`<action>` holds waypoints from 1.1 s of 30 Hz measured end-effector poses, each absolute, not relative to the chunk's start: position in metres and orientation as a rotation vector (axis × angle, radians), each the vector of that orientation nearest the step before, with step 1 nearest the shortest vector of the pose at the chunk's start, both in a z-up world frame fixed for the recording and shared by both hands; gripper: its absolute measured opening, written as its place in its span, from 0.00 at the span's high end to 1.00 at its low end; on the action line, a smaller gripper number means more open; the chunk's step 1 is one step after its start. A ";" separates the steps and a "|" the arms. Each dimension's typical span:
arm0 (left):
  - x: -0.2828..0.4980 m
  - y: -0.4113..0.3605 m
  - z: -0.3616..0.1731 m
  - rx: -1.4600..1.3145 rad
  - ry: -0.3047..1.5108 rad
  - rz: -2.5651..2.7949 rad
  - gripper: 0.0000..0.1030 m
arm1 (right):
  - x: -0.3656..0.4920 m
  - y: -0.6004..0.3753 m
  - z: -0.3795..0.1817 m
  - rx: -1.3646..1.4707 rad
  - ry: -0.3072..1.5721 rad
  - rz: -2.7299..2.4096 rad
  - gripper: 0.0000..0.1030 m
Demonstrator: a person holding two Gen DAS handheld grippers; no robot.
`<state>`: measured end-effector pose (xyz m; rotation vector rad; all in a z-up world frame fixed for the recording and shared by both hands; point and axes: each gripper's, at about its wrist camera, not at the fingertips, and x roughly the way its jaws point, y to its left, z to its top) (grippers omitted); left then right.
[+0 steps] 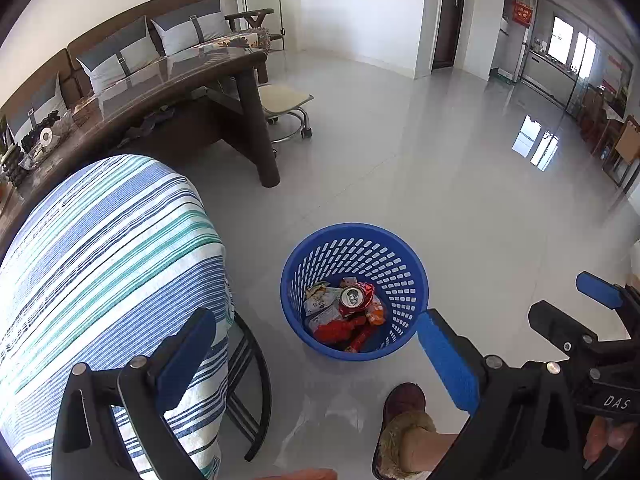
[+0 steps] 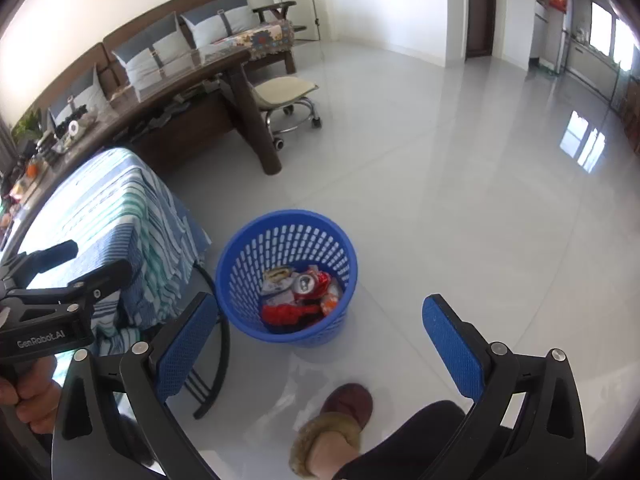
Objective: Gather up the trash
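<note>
A blue perforated basket point(image 1: 404, 264) stands on the pale tiled floor; it also shows in the right wrist view point(image 2: 244, 256). Inside lie a crushed red can point(image 1: 355, 298), point(image 2: 308, 283) and red, orange and white wrappers point(image 1: 338, 330). My left gripper point(image 1: 316, 340) is open and empty, held above and just in front of the basket. My right gripper point(image 2: 320, 334) is open and empty, above the floor beside the basket. The right gripper also shows at the right edge of the left wrist view point(image 1: 576, 300), and the left gripper at the left edge of the right wrist view point(image 2: 100, 260).
A small table under a blue-green striped cloth point(image 1: 104, 264) stands left of the basket. Beyond it are a long dark table point(image 1: 168, 92), a wheeled stool point(image 1: 284, 100) and a sofa. My slippered foot point(image 1: 404, 420) is on the floor just before the basket.
</note>
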<state>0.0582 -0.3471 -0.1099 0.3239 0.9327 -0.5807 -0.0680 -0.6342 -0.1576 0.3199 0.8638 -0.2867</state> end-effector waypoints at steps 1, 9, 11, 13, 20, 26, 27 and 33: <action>0.059 -0.348 -0.111 0.325 0.935 -0.582 0.00 | -0.068 -0.634 -0.158 0.318 0.865 -0.284 0.01; 0.062 -0.348 -0.116 0.330 0.949 -0.581 0.00 | -0.066 -0.630 -0.160 0.311 0.872 -0.275 0.01; 0.063 -0.348 -0.117 0.330 0.950 -0.580 0.00 | -0.065 -0.630 -0.160 0.310 0.875 -0.274 0.01; 0.064 -0.348 -0.117 0.329 0.952 -0.580 0.00 | -0.064 -0.630 -0.161 0.308 0.879 -0.271 0.01; 0.066 -0.346 -0.116 0.323 0.957 -0.574 0.00 | -0.062 -0.628 -0.162 0.301 0.883 -0.271 0.01; 0.067 -0.346 -0.115 0.323 0.956 -0.571 0.00 | -0.063 -0.628 -0.163 0.301 0.886 -0.273 0.01; 0.067 -0.346 -0.115 0.323 0.955 -0.571 0.00 | -0.063 -0.628 -0.163 0.301 0.886 -0.274 0.01; 0.067 -0.347 -0.115 0.322 0.955 -0.569 0.00 | -0.063 -0.628 -0.164 0.298 0.892 -0.274 0.01</action>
